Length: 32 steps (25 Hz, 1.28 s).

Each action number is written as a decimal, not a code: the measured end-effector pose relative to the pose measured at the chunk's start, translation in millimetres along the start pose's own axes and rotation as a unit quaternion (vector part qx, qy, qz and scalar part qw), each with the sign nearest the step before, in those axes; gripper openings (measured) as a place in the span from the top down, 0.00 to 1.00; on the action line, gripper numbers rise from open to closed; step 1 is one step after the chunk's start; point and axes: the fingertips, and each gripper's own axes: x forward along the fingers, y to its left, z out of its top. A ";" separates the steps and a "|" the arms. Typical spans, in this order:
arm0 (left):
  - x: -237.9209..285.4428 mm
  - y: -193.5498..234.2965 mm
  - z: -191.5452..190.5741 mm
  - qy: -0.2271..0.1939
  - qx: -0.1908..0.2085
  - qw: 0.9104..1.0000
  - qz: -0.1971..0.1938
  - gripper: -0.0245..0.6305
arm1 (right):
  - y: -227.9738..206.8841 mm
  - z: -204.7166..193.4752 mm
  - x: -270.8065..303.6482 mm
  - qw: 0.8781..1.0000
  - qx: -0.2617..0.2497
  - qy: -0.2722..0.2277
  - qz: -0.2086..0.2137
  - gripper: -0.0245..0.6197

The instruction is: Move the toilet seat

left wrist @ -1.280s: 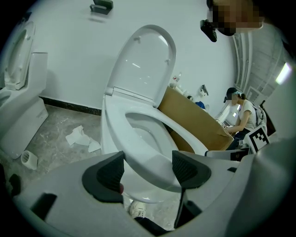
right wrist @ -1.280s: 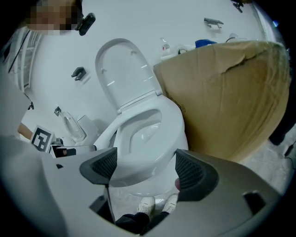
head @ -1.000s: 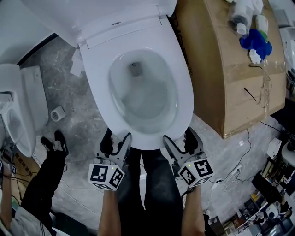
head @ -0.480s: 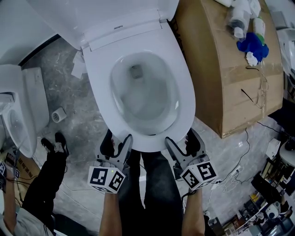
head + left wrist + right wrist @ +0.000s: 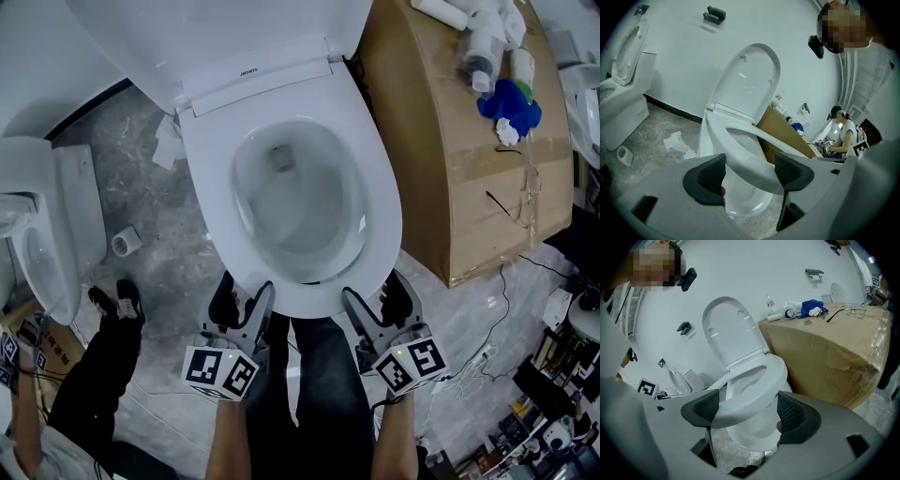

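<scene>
The white toilet seat (image 5: 380,211) rings the bowl (image 5: 300,202), with the lid (image 5: 187,28) standing up behind it. In both gripper views the seat (image 5: 754,161) (image 5: 754,385) is tilted up off the bowl rim. My left gripper (image 5: 246,302) is at the seat's front edge, left of centre, jaws apart. The seat's rim crosses between its pads and overlaps the right pad (image 5: 792,171). My right gripper (image 5: 370,305) is at the front edge right of centre, also open. There the rim spans the gap and overlaps the left pad (image 5: 701,409).
A large cardboard box (image 5: 450,178) stands close to the toilet's right side, with bottles and a blue cloth (image 5: 511,101) on it. A second toilet (image 5: 42,234) is at the left. Crumpled paper (image 5: 169,148) and a paper roll (image 5: 125,241) lie on the floor. Another person's leg (image 5: 98,361) is at lower left.
Both grippers stay at the seat's front edge. The whole view has slid slightly, with toilet and grippers a little lower and further right in the frame.
</scene>
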 end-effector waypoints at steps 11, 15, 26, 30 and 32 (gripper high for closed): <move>-5.4 -6.2 17.5 -0.020 -0.012 1.000 0.002 0.45 | 8.5 19.5 -5.0 1.000 0.007 -0.012 0.003 0.35; -8.8 -9.0 26.5 -0.038 -0.008 0.999 0.004 0.45 | 12.5 28.2 -7.1 1.000 0.014 -0.024 0.005 0.35; -18.4 -17.4 49.9 -0.085 0.010 0.996 0.025 0.50 | 21.4 48.6 -10.9 0.998 0.028 -0.050 0.009 0.35; -22.5 -20.7 58.7 -0.105 0.017 0.994 0.039 0.54 | 25.1 57.3 -12.0 0.997 0.033 -0.062 0.010 0.35; -24.5 -22.5 63.2 -0.112 0.021 0.992 0.044 0.56 | 27.1 61.7 -13.2 0.997 0.036 -0.067 0.010 0.35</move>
